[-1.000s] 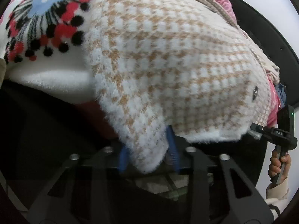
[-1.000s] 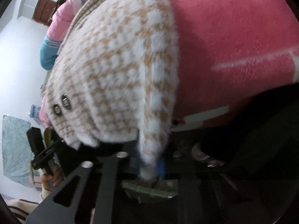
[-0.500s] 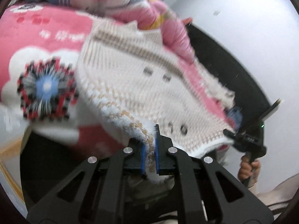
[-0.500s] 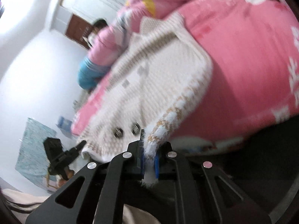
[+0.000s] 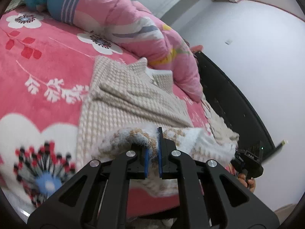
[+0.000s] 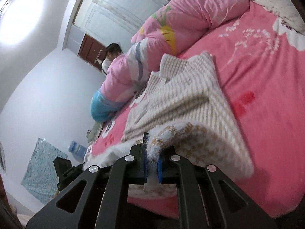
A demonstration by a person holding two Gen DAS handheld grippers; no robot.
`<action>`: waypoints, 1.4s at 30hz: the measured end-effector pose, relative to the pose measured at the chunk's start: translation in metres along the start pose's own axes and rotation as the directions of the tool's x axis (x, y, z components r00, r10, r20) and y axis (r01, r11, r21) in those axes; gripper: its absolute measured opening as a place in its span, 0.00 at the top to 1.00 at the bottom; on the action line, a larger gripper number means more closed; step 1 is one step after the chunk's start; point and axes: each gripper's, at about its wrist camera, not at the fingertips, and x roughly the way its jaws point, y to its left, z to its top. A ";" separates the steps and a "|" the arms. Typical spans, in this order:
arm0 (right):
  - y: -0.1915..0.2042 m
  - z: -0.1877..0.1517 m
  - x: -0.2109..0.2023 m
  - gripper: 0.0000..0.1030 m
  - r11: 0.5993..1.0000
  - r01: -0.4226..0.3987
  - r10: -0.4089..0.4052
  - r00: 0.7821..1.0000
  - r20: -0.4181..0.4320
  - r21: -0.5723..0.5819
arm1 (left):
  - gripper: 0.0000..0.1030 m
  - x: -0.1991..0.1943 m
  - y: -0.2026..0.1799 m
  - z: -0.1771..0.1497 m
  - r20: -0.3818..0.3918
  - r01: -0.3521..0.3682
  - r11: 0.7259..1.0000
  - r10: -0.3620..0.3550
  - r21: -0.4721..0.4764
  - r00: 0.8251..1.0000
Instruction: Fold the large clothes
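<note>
Room: I see white walls, a pink fleece bedspread (image 5: pixel 57 61) printed with white flowers, and a puffy pink quilt (image 6: pixel 190 17) bunched behind.
Garment: fuzzy beige-and-white houndstooth knit cardigan (image 5: pixel 124 103), lying flat on the bed, near hem lifted.
Left tongs (image 5: pixel 152 152): my blue pads are clamped on the fluffy hem.
Right tongs (image 6: pixel 151 162): clamped on the hem's other corner.
Writing: none I can read.

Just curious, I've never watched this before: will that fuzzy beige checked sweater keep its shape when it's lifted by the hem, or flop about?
Probably floppy: the sweater sags between the left gripper and right gripper. It likely grips well, since fluffy pile fills the shut jaws. It looks fairly light, bunching in soft folds.
</note>
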 end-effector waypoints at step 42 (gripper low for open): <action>-0.063 -0.076 0.004 0.22 0.973 0.147 -0.120 0.981 -0.154 0.176 | 0.39 0.024 0.069 -0.077 -0.113 -0.059 0.988 0.043 -0.144 0.993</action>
